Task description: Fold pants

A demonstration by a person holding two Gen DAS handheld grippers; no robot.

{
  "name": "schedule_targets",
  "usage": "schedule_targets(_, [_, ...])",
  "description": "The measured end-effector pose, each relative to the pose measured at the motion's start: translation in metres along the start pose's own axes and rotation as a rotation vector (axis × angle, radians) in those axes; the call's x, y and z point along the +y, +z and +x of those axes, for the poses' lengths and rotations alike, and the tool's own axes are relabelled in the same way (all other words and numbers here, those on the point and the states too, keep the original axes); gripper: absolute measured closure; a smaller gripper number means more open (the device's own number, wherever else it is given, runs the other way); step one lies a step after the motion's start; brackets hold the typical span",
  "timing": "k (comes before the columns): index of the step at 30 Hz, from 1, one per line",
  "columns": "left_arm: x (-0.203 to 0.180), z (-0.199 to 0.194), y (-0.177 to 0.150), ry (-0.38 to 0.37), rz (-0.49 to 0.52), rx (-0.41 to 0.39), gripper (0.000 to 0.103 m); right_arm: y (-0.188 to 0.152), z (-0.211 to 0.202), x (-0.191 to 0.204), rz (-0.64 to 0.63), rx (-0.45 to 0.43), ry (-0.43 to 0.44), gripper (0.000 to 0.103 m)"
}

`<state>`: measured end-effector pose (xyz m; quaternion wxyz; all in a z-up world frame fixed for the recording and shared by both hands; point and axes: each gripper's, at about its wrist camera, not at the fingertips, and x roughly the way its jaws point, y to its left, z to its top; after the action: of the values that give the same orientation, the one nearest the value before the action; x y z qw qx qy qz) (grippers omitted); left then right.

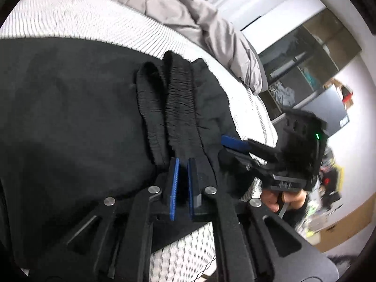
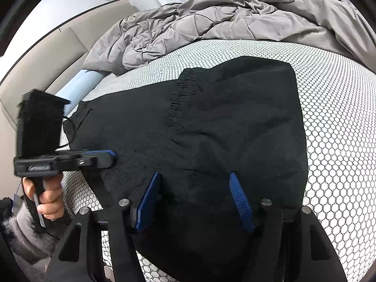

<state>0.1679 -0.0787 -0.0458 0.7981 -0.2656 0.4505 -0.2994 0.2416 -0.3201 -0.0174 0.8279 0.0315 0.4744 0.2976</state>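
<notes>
On the left we see our left gripper (image 1: 183, 164) pinched tight on the gathered waistband (image 1: 178, 98) of the black pants (image 2: 211, 129), which lie spread on the honeycomb-patterned mattress (image 2: 333, 117). In the middle, the dark cloth is bunched into ridges. Further right, our right gripper (image 2: 195, 181) stands with its blue pads well apart, unclenched, over the near edge of the pants, gripping nothing. A grey duvet (image 2: 188, 23) is crumpled behind.

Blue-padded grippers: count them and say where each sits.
2. The left blue-padded gripper is nearly shut on the ribbed waistband of the black fabric pants; the right blue-padded gripper is open over the pants' folded body on the honeycomb-patterned mattress.
</notes>
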Motion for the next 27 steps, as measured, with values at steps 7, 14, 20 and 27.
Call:
schedule_targets(7, [0.016, 0.03, 0.022, -0.025, -0.104, 0.034, 0.068, -0.002, -0.001, -0.001, 0.005, -0.006, 0.003, 0.038])
schedule_targets(14, [0.004, 0.034, 0.018, -0.094, -0.089, 0.066, 0.077, -0.004, -0.004, -0.003, 0.006, -0.007, 0.011, 0.038])
schedule_targets(20, [-0.008, 0.016, 0.019, -0.019, -0.029, -0.047, 0.099, -0.002, -0.006, -0.001, -0.001, -0.009, 0.007, 0.038])
schedule_targets(27, [-0.001, -0.003, -0.001, 0.186, 0.055, -0.005, 0.099, -0.004, -0.011, -0.005, 0.004, -0.019, 0.002, 0.038])
